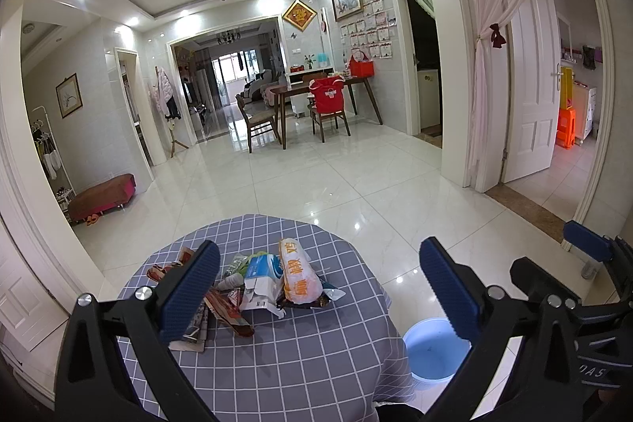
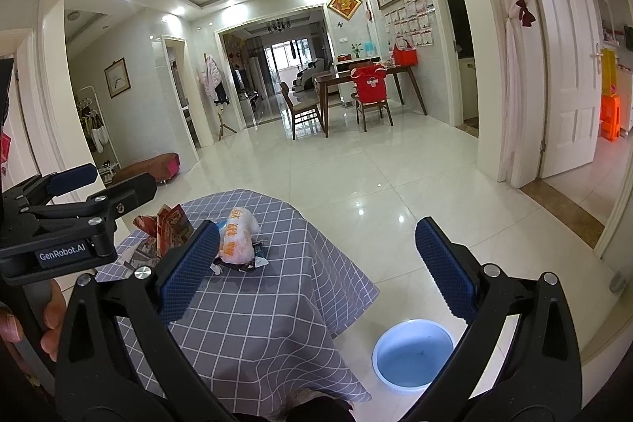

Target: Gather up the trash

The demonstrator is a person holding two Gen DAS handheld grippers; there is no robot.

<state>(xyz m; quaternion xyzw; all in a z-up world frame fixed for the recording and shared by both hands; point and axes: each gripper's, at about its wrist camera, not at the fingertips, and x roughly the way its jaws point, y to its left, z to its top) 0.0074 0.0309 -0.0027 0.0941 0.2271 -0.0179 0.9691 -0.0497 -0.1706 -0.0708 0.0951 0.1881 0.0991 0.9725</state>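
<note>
A pile of trash lies on a round table (image 1: 300,366) (image 2: 261,327) with a grey check cloth. It holds an orange-and-white bag (image 1: 298,275) (image 2: 237,236), a white-and-blue packet (image 1: 261,273), red wrappers (image 1: 229,307) (image 2: 170,226) and a folded paper (image 1: 194,337). My left gripper (image 1: 319,256) (image 2: 103,184) hovers open above the pile's near side, nothing between its fingers. My right gripper (image 2: 316,230) (image 1: 561,260) is open and empty, off the table's right edge. A blue bin (image 1: 433,351) (image 2: 413,352) stands on the floor right of the table.
Glossy white floor tiles (image 1: 316,176) stretch beyond the table. A dark red bench (image 1: 103,198) stands by the left wall. A dining table with chairs (image 1: 316,101) is far back. An open white door (image 1: 530,97) is at the right. A hand (image 2: 51,323) holds the left gripper.
</note>
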